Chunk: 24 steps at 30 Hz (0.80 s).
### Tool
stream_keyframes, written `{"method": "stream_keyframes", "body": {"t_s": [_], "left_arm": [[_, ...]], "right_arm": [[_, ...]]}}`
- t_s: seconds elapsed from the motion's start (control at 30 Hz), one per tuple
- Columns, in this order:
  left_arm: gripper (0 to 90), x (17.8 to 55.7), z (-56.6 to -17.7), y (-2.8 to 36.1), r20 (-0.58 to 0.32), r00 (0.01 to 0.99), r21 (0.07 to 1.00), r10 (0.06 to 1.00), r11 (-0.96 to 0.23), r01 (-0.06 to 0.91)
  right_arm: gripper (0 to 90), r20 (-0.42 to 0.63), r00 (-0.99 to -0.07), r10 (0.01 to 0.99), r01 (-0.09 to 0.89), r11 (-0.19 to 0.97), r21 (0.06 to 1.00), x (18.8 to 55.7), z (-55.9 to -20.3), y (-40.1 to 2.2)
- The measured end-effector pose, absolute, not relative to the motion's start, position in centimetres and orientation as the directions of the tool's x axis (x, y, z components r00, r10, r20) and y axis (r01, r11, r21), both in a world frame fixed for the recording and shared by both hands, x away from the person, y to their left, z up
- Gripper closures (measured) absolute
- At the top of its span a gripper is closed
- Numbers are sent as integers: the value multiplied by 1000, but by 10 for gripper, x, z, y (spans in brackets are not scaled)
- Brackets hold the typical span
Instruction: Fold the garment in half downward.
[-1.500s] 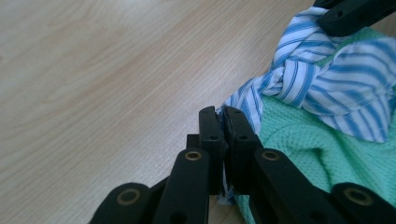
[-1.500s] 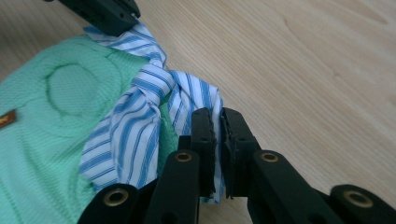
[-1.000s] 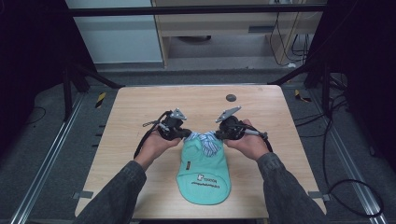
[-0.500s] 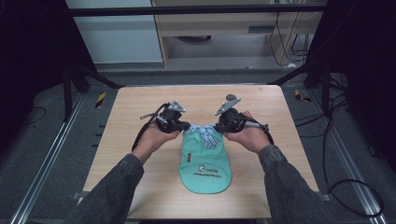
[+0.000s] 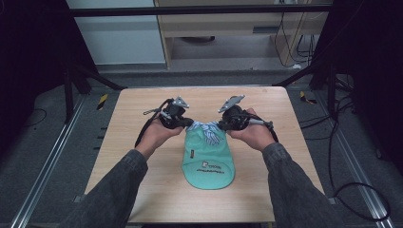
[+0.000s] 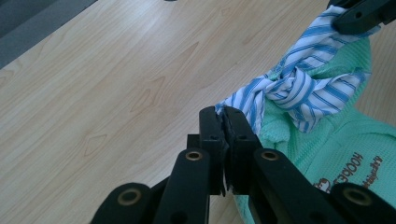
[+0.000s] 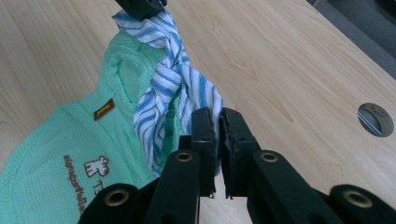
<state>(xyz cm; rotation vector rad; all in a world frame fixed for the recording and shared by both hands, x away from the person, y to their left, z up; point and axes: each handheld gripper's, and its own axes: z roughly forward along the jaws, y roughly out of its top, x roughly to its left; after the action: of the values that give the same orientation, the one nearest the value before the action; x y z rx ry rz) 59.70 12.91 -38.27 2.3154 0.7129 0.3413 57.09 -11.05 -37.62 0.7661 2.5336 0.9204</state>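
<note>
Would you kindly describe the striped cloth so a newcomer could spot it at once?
On the wooden table lies a mint-green garment. At its far edge, the blue-and-white striped cloth is knotted, pinched at each end by the left gripper and right gripper. It alone bears stripes.

Bare surface [image 5: 142,156] left, right and far of the garment [image 5: 209,159]; round hole [image 7: 375,119] far right.

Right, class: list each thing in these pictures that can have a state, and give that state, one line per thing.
left gripper: shut on the striped cloth.
right gripper: shut on the striped cloth.
striped cloth: twisted, stretched between both grippers.
green garment: far end lifted with the cloth, near end lying on the table.
</note>
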Motion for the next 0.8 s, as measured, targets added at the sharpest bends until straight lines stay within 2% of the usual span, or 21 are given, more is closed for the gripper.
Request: {"method": "stream_keyframes", "body": {"t_s": [0.8], "left_arm": [[874,613,-364,117,111,811,670,574,-646,366]], "right_arm": [[848,-153,-764,627,372,621,690,582,-365,-115]]}}
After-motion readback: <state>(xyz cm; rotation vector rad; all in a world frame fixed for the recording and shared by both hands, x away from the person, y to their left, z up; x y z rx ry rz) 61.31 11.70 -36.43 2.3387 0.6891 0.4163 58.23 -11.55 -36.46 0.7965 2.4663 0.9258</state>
